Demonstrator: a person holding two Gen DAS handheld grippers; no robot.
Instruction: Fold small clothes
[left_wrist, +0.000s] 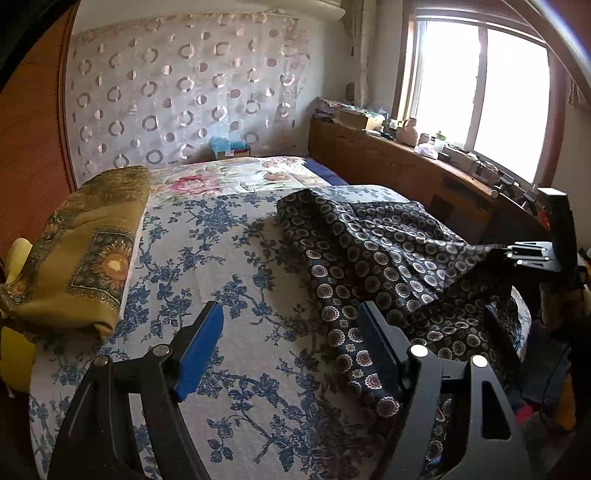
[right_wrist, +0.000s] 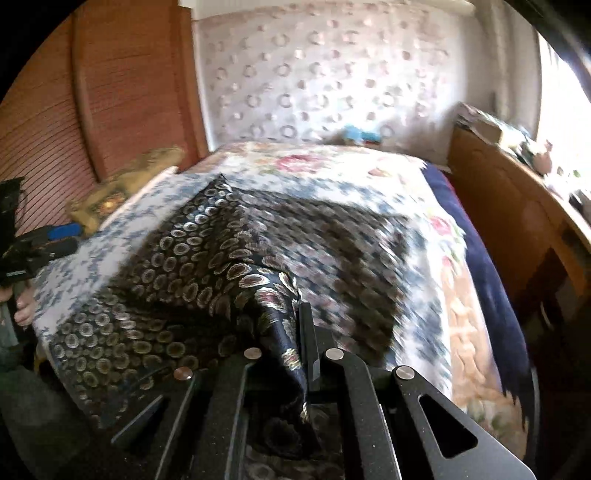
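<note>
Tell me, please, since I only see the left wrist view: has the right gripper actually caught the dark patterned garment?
Observer: Yes. In the right wrist view the right gripper is shut on a bunched edge of the dark patterned garment.
Operator: Is the rest of it lifted off the bed?
Observer: No, most of it lies spread on the floral bedspread, tented up toward the grip.
Operator: Where does my left gripper sit from there?
Observer: The left gripper shows at the far left edge, open, clear of the garment.
</note>
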